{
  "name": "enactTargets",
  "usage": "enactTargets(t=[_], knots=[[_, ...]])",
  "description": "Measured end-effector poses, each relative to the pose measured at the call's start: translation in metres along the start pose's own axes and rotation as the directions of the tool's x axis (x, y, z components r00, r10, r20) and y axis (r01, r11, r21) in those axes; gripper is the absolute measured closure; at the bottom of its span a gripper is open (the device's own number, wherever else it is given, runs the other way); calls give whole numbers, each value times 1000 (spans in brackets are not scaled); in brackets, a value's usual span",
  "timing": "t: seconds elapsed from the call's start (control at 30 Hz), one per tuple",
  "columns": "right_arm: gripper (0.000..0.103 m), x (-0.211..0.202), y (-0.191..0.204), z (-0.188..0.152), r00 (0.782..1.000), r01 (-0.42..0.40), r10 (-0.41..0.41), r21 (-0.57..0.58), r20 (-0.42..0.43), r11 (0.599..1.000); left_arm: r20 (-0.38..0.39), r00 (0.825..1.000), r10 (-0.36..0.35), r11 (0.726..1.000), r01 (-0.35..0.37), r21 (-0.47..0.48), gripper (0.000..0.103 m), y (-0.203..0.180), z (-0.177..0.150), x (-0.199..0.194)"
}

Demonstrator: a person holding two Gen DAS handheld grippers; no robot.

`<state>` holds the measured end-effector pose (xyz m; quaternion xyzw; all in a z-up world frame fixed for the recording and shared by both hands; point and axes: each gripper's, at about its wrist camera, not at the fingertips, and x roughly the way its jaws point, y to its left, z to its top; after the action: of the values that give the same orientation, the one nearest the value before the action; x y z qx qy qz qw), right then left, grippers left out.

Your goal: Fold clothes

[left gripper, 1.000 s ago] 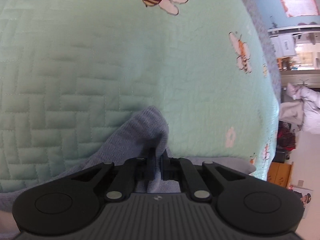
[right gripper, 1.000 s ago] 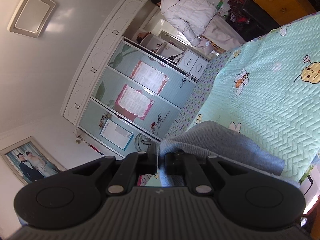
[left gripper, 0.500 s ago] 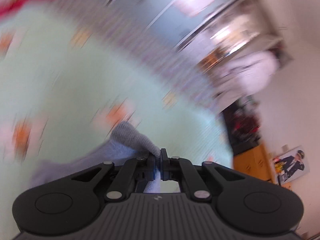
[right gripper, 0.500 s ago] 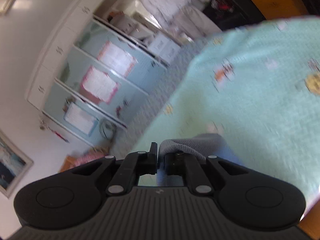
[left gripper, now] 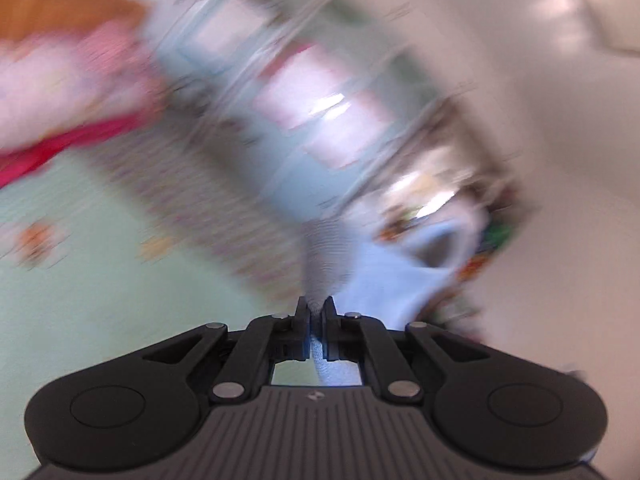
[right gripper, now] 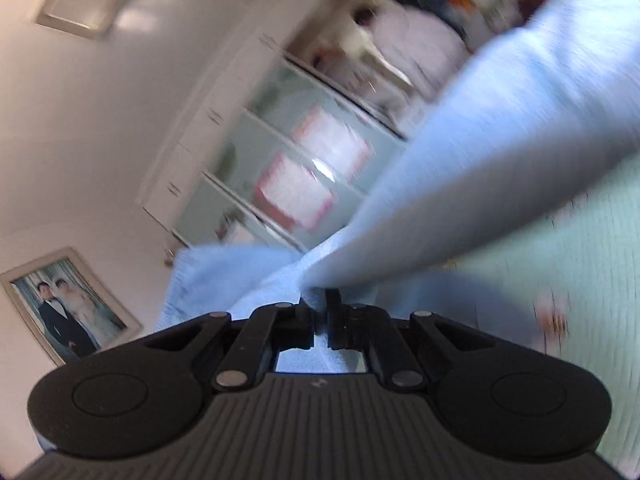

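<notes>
A pale blue knitted garment is lifted off the mint green quilt. My right gripper is shut on one edge of it, and the cloth stretches taut up to the right across the right wrist view. My left gripper is shut on another edge of the same garment, which bunches just ahead of its fingers. The left wrist view is heavily blurred by motion. The lower part of the garment is hidden behind both gripper bodies.
The quilted bed cover with bee and flower prints fills the lower left. A wardrobe with glass doors stands beyond the bed, with clothes piled on shelves. A framed photo hangs on the white wall.
Both grippers rose from close above the quilt, the left one most and with a roll. The garment has come up off the bed and now hangs stretched between them.
</notes>
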<state>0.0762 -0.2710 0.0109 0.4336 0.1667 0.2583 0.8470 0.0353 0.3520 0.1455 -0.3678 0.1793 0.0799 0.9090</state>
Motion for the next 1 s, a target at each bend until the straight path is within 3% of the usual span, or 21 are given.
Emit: enactTargets(t=[0.07,0.1,0.17,0.23,0.27,0.3,0.33,0.43,0.6,0.7,0.83,0.93,1.0], knots=[[95,24,-36,-52,991,100,-98,19,-89,995,-104,983,151,986,-157,-53,99,83,-41,24],[94,36,-59,-77,976,171,-165,28,-145,985,-162,960,229,968,-242,-69,99,124,-66,33],[94,60,-106,-126,921,312,-293,35,-258,949,-271,894,356,915,-392,-91,100,200,-115,47],[94,66,-142,-165,858,422,-399,0,-323,907,-337,856,391,880,-455,-134,100,252,-157,39],[94,62,-147,-173,851,436,-414,-6,-322,900,-366,840,401,865,-479,-152,100,274,-175,34],[94,58,-152,-180,846,449,-428,-9,-319,894,-381,835,398,859,-484,-165,100,288,-187,28],[94,54,-157,-187,840,461,-441,-13,-317,887,-385,843,377,863,-470,-184,100,297,-196,21],[92,43,-151,-184,855,443,-427,-14,-294,896,-352,891,287,903,-374,-211,100,299,-207,2],[81,30,-130,-154,865,436,-440,-73,-241,897,-315,919,237,957,-277,-87,100,272,-201,10],[70,22,-135,-144,840,434,-423,-47,-340,900,-296,935,196,968,-233,-97,100,269,-200,19],[68,-12,-138,-161,788,441,-365,42,-495,896,-230,959,165,977,-191,-99,100,253,-220,17],[68,-30,-112,-179,802,339,-251,67,-542,938,-156,965,209,976,-216,-34,98,231,-240,12],[68,-23,-80,-185,814,270,-231,-4,-533,963,-131,970,205,979,-204,18,97,216,-250,12]])
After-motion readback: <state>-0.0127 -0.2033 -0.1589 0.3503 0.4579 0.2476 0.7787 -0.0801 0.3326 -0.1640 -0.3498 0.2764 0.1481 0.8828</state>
